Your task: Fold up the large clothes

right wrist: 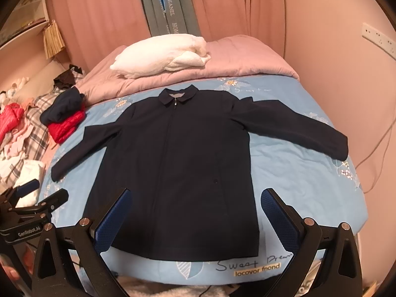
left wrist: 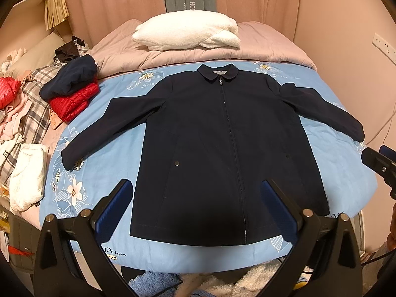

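Left to right: a heap of unsorted clothes lies at the bed's left edge, and beside it a stack of a folded navy garment on a folded red quilted one, judged to be finished items. At centre, the large navy zip-front jacket lies flat, face up and zipped on the light-blue floral bedspread, both sleeves spread outward; no fold is made yet, so every fold remains. The left hand-held gripper and the right hand-held gripper hover near the hem, jaws spread wide, holding nothing.
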Motion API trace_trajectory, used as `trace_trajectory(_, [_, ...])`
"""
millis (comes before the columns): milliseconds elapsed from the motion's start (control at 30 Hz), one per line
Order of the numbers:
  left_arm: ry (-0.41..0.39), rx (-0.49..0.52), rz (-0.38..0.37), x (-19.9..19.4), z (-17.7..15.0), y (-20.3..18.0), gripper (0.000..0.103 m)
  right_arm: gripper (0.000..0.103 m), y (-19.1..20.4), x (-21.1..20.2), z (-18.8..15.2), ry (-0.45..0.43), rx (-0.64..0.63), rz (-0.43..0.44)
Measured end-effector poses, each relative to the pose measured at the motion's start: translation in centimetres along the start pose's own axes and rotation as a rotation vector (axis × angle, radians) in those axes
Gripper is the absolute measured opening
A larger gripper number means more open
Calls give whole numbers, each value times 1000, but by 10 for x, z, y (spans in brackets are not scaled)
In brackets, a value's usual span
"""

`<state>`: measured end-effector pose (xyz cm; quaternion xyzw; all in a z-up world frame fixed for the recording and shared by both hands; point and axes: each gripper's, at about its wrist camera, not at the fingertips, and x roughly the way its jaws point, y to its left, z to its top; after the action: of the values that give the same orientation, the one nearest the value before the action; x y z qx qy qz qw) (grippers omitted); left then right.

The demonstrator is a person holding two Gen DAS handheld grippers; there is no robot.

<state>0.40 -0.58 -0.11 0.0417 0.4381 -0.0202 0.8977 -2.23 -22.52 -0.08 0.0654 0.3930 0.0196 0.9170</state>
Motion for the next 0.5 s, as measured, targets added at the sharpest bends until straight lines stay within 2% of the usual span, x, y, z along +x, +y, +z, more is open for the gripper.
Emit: trace_trajectory(500, [-2, 1, 3, 0, -3, 2, 103, 103, -2, 0, -1, 1, 8, 10])
